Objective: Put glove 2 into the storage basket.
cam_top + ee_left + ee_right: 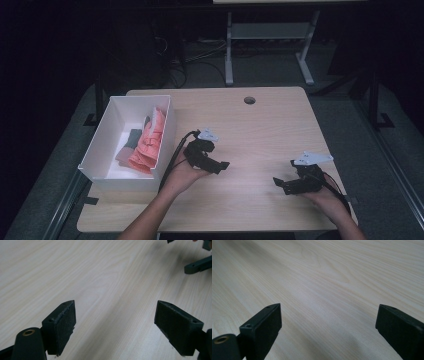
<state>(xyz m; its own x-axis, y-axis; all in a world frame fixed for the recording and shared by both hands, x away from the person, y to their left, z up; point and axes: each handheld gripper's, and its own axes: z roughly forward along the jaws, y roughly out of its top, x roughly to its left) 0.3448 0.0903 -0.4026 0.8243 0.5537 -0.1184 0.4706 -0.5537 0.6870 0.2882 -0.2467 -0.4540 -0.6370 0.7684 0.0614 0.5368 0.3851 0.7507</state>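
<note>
Light wooden table (260, 125), white box (112, 145) on its left side

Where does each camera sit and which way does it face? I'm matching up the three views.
High view: above the person's side, looking down at the table, white box, both forearms, left gripper and right gripper.
Left gripper view: on the left gripper, along its open jaws over bare wood.
Right gripper view: on the right gripper, likewise.
Shared: the right gripper appears in the left gripper view too.
</note>
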